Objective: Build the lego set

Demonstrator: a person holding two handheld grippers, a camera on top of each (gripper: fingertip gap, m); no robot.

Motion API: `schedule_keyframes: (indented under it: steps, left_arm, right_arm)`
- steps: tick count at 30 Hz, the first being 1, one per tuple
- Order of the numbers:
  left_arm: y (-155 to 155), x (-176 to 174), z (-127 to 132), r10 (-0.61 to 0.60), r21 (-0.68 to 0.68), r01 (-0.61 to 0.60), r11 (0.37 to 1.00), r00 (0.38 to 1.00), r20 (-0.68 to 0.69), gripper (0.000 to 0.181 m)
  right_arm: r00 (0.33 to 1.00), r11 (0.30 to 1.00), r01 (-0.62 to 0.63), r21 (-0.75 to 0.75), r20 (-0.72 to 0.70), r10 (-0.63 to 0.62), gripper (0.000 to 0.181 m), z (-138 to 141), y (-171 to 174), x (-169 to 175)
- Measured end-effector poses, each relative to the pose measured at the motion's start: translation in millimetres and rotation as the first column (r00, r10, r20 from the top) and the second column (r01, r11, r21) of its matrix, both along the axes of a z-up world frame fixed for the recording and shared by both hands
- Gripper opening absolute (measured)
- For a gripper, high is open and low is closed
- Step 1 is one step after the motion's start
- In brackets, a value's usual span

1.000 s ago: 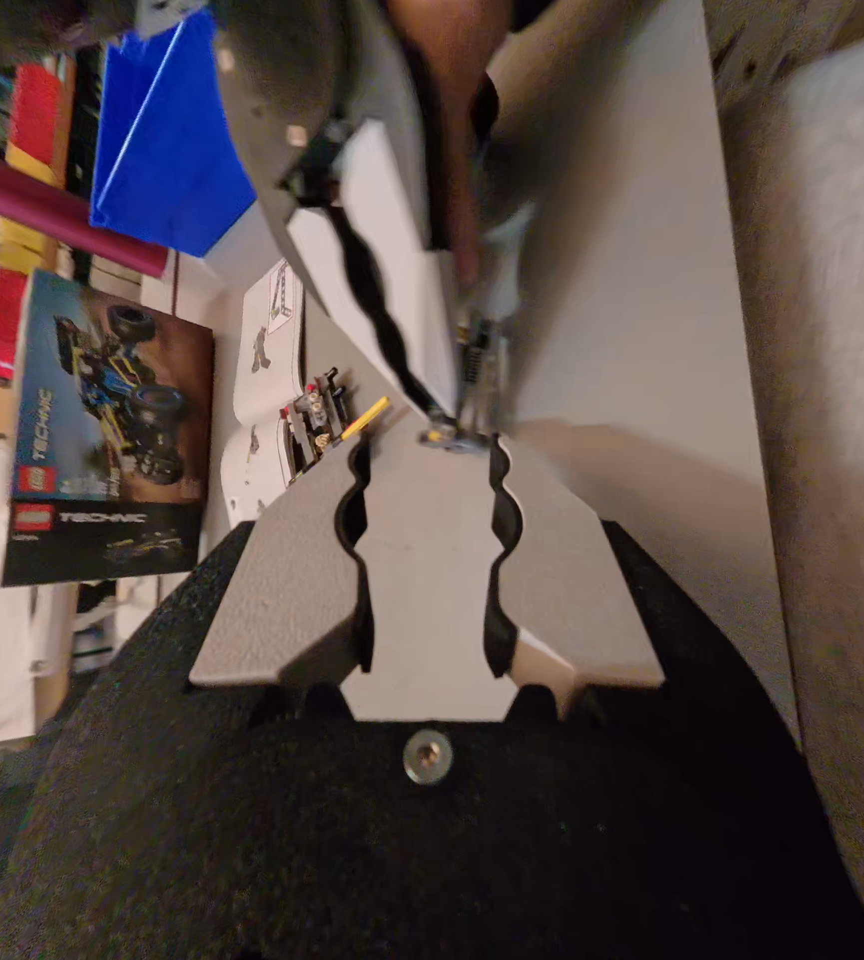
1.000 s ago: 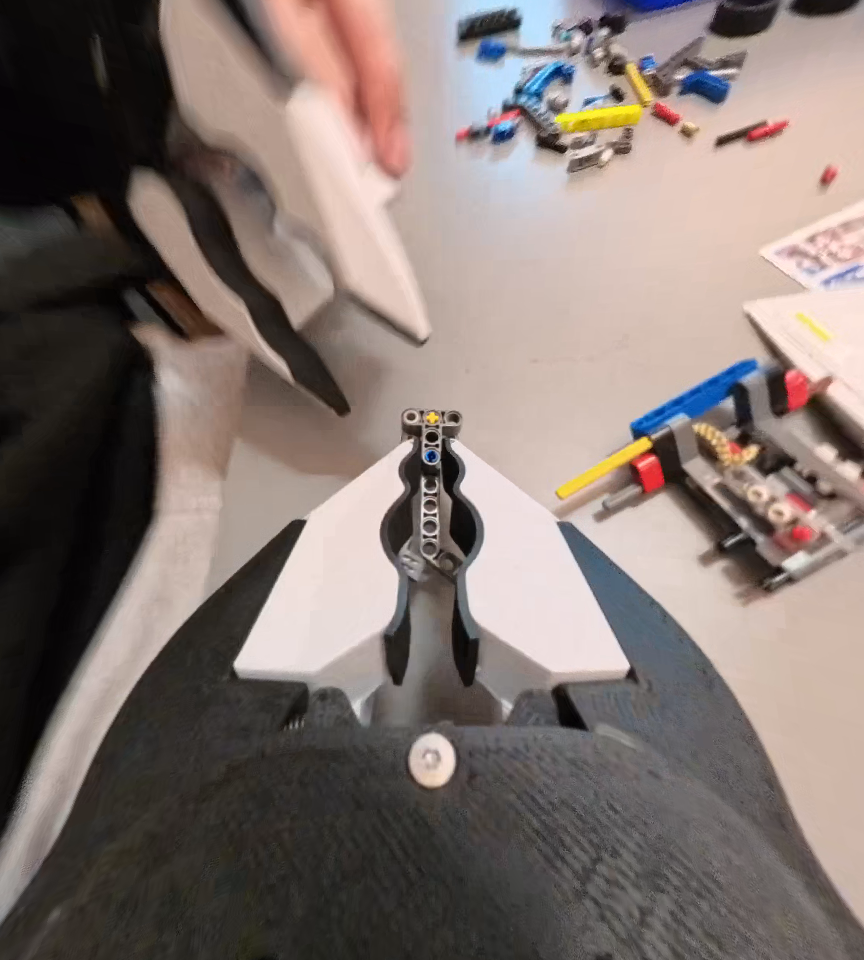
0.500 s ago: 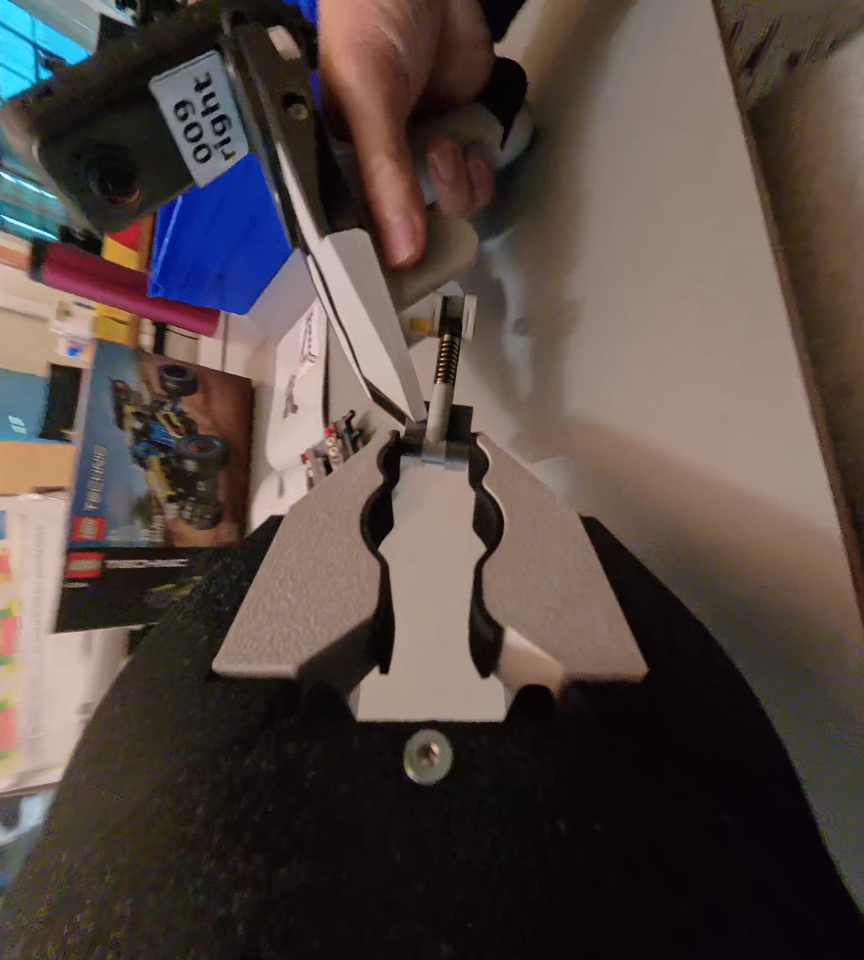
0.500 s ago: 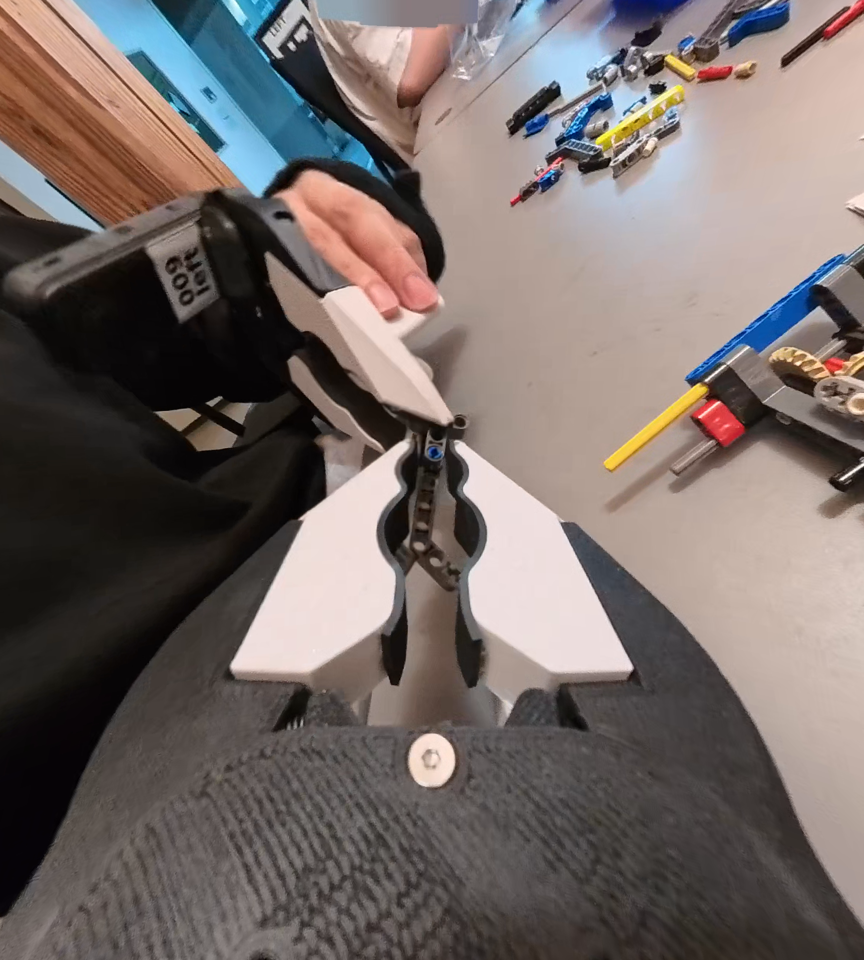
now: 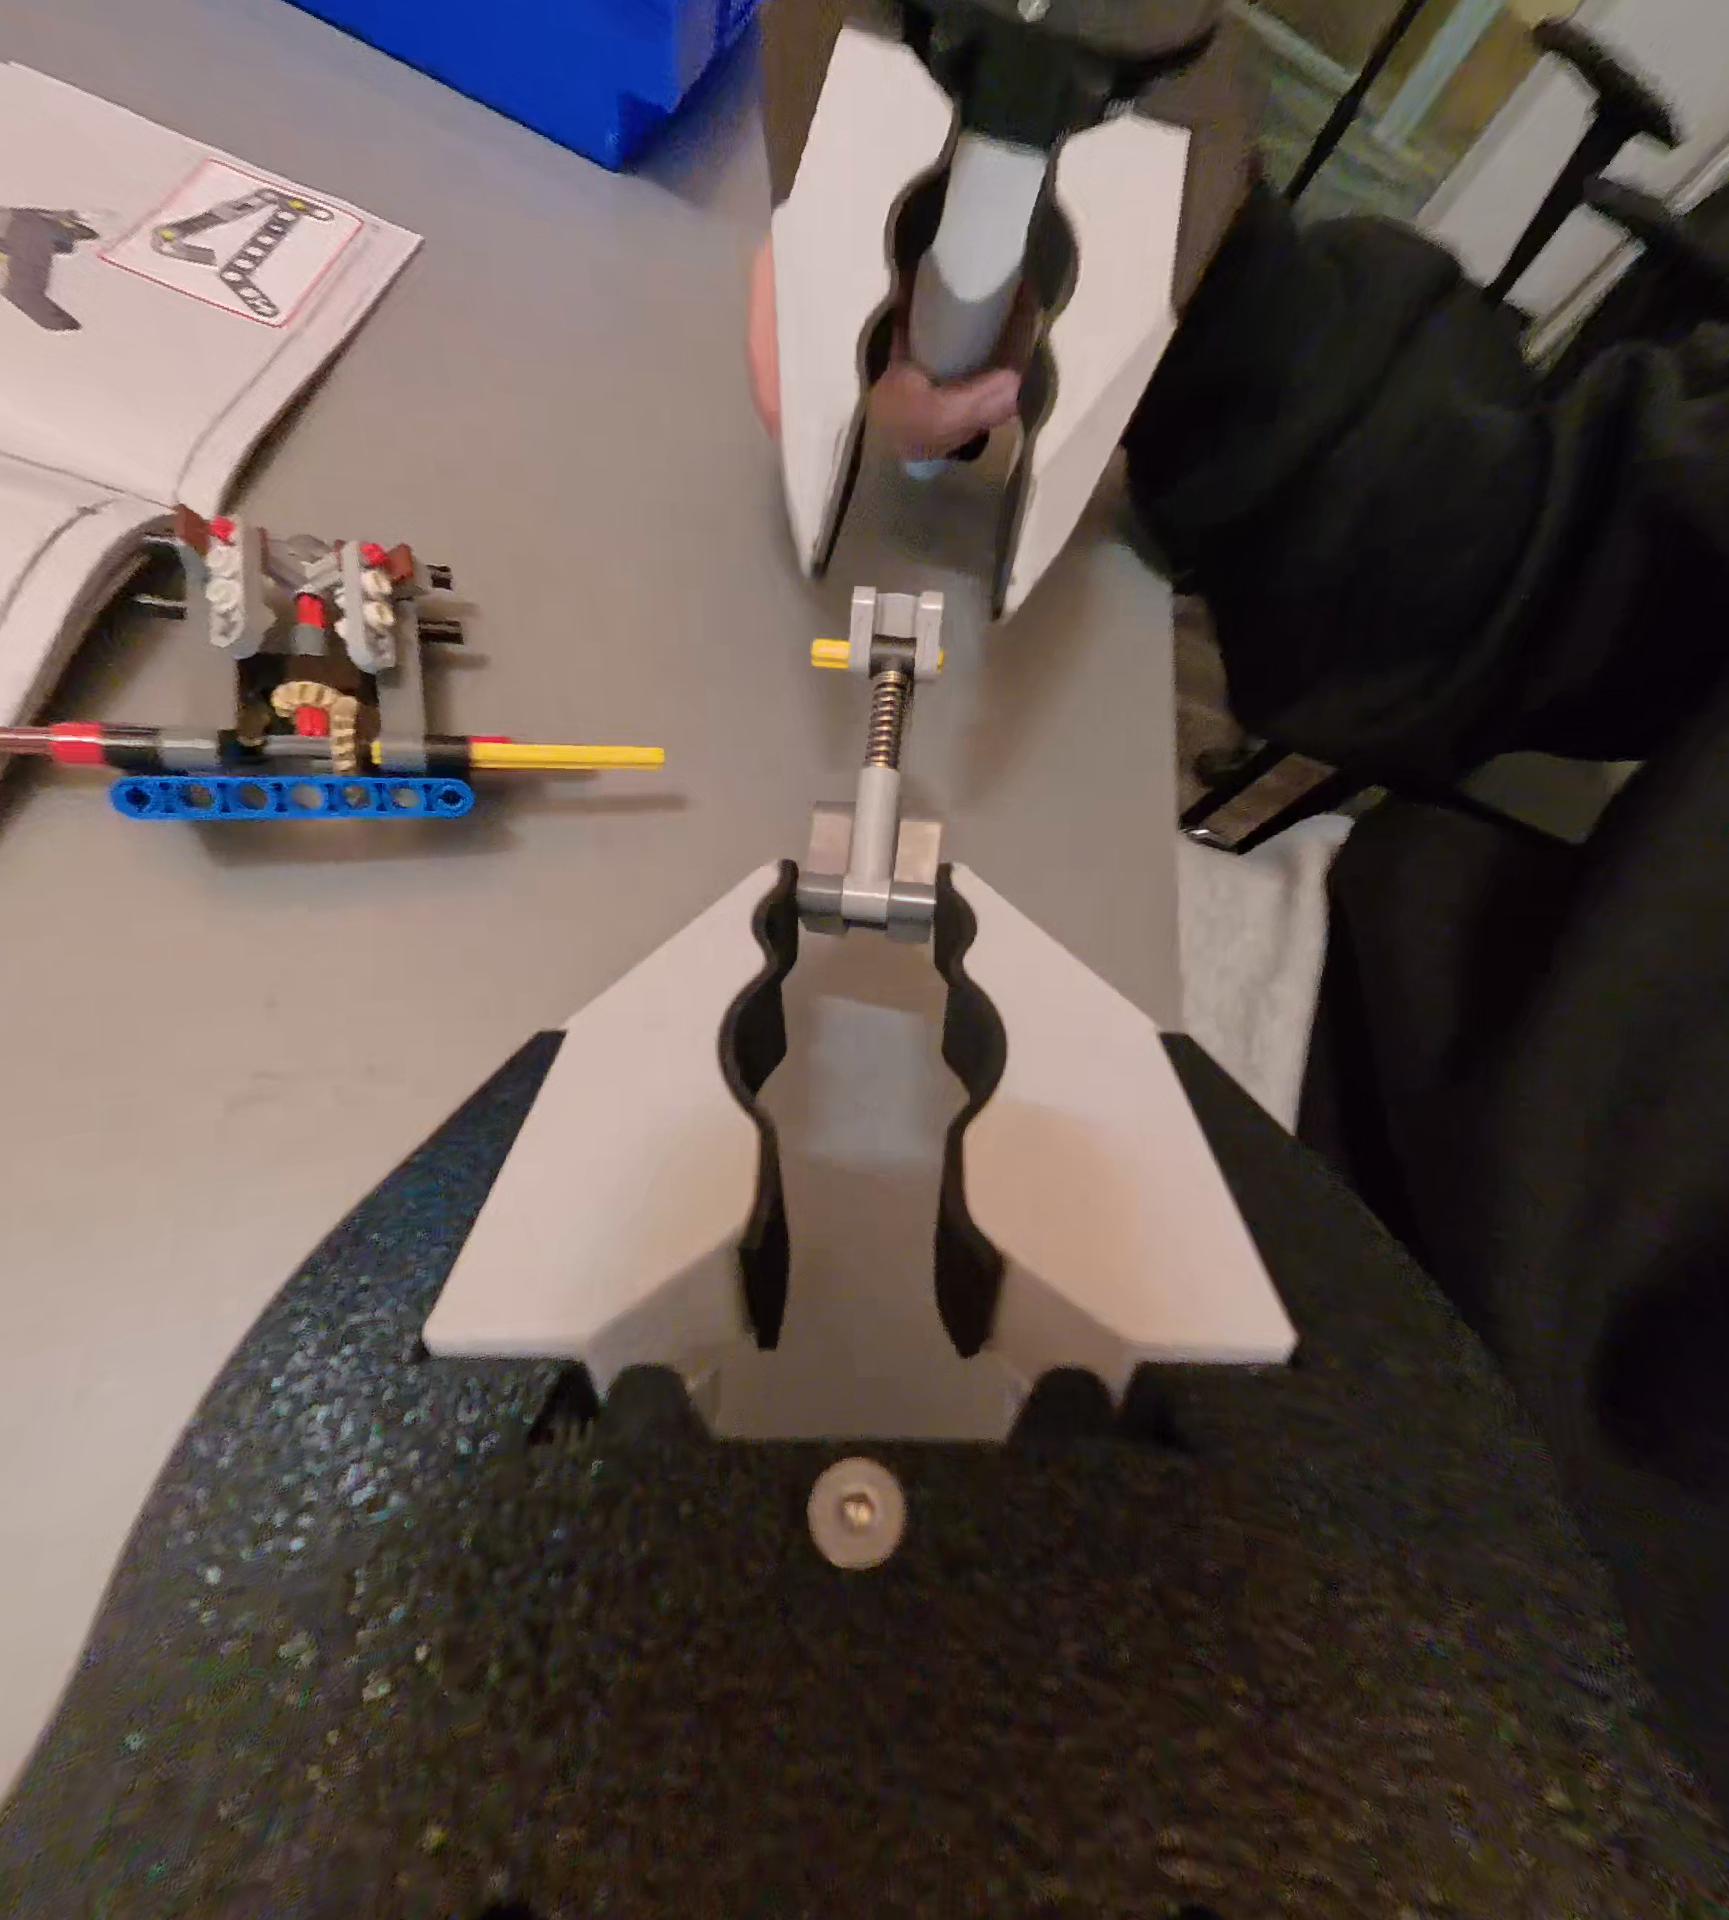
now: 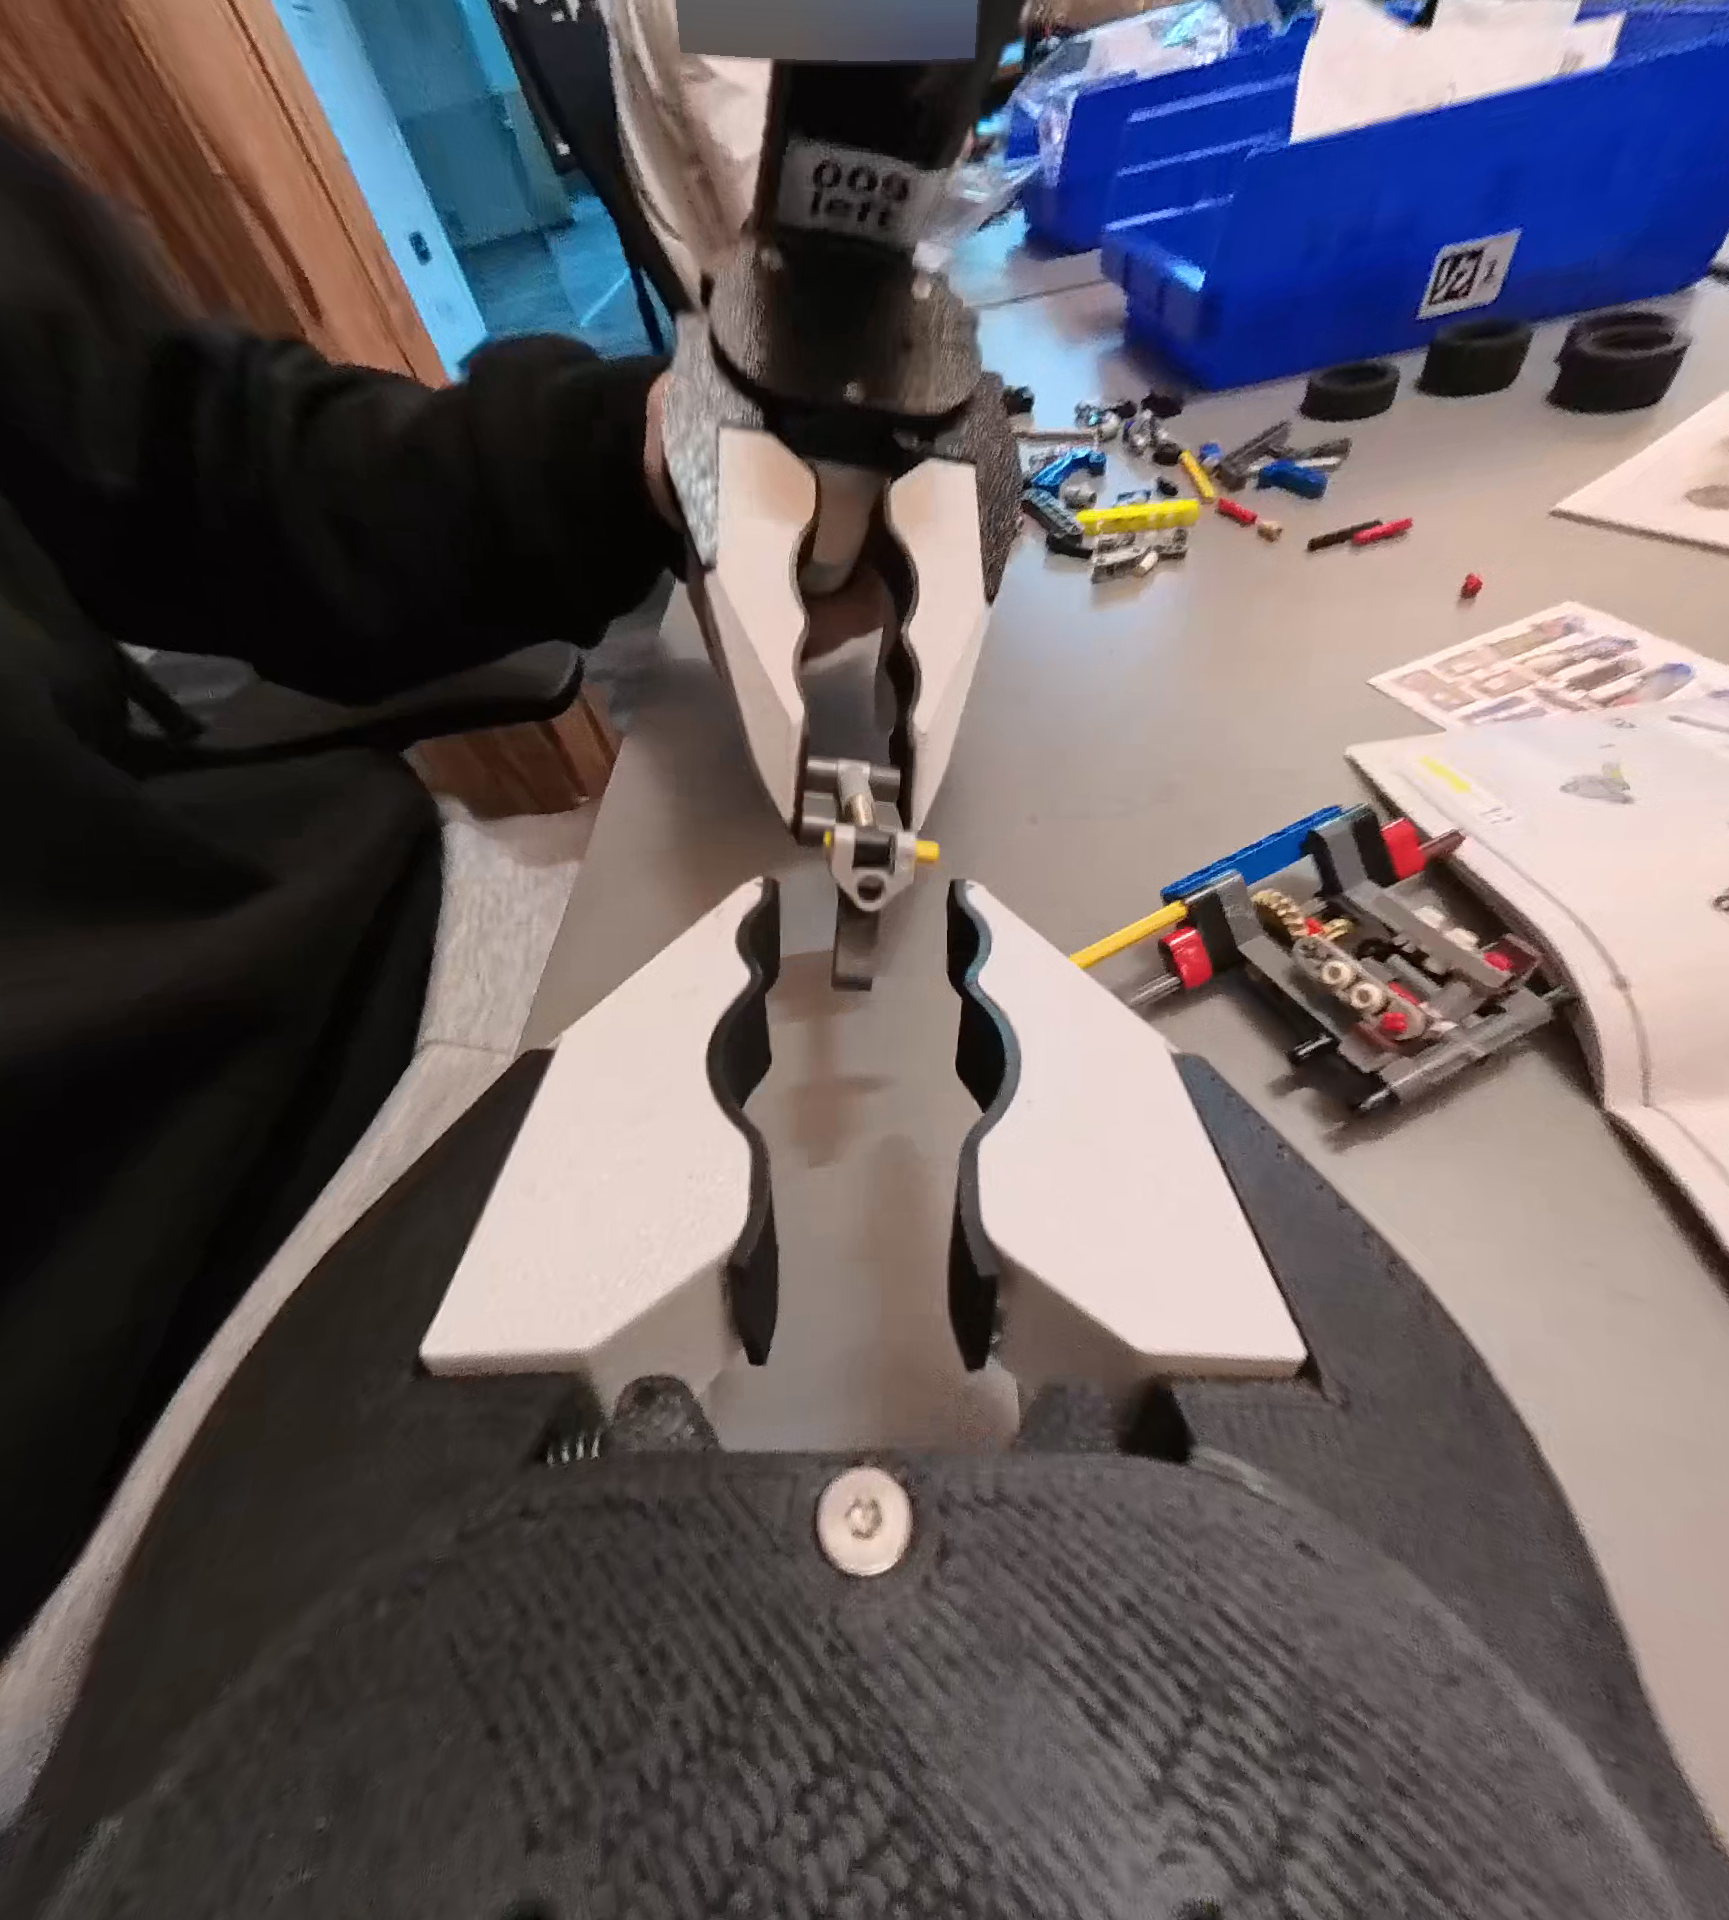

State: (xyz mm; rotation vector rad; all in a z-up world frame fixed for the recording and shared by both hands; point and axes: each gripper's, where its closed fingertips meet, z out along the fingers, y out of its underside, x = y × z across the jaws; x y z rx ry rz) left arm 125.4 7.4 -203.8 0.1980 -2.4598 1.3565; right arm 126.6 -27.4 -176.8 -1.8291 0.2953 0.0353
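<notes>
Gone from the right gripper [image 6: 860,894] is the dark beam it clamped a moment ago: its fingers now stand spread and empty, facing the shock absorber [image 5: 879,764]. That grey spring piece, with its yellow pin, is pinched by its base at the tips of the left gripper [image 5: 865,899], held above the grey table [image 5: 216,1039] near its front edge. Further in, the half-built chassis [image 5: 320,707] lies beside the open instruction booklet [image 5: 60,343], with loose parts [image 6: 1172,488] and a blue bin [image 6: 1411,208] toward the far edge
</notes>
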Motion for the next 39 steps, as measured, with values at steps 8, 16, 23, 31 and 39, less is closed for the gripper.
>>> schedule_keyframes:
  steps: [8,16,23,31,39]
  left_arm:
    - [1.7,-1.5,5.8,0.004,0.011,-0.003,1.000,0.996,-0.092,0.023]
    - [1.9,1.3,17.1,0.043,0.017,-0.040,0.999,0.978,-0.205,0.023]
    - [6.2,8.8,28.7,0.091,0.002,-0.094,0.996,0.956,-0.281,0.023]
    - [7.0,-1.1,29.2,0.038,0.053,-0.023,0.998,0.952,-0.305,0.023]
    - [7.3,1.6,32.9,0.056,0.060,-0.040,0.997,0.958,-0.282,0.023]
  right_arm:
    - [0.999,0.999,-0.020,-0.039,-0.030,0.019,0.018,-11.4,6.1,-2.5]
    - [0.999,0.999,-0.007,-0.038,-0.040,0.006,0.008,-11.8,7.6,-0.8]
    - [0.997,0.998,0.050,-0.040,0.055,-0.048,0.015,3.3,0.1,5.5]
    - [0.963,0.991,0.091,-0.093,0.261,-0.064,0.012,11.4,3.1,7.6]
    - [0.961,0.993,0.099,-0.071,0.265,-0.077,0.007,14.8,4.9,9.0]
